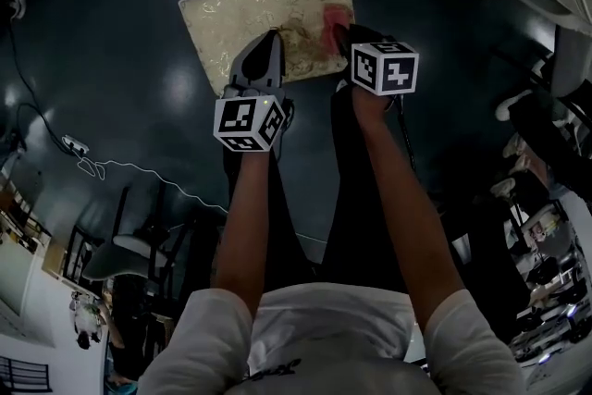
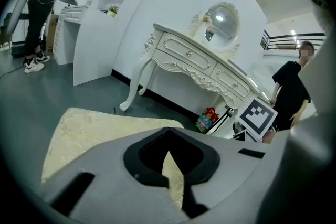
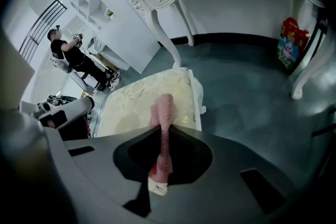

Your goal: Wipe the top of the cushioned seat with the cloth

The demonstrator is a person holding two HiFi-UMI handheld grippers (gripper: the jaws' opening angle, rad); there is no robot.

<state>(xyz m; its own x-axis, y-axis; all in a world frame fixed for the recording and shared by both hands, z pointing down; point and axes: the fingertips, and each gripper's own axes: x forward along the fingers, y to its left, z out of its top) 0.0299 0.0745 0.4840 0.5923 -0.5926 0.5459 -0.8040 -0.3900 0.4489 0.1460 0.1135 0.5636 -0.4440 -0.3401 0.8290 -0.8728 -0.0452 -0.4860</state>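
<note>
Right gripper (image 3: 165, 134) clamped tight on pink cloth (image 3: 163, 110), which sticks out ahead over the near right part of the cream cushioned seat (image 3: 131, 107). Left gripper (image 2: 168, 136) closed on nothing, over the seat's near edge alongside. Probably best: press cloth flat, sweep overlapping strokes toward the far side, keep left gripper clear.

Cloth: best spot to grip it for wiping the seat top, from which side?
Take the pink cloth by its gathered near end, from above on the person's side, as the right gripper does. It's limp; the free end lies forward on the cushioned seat, ready to drag.
</note>
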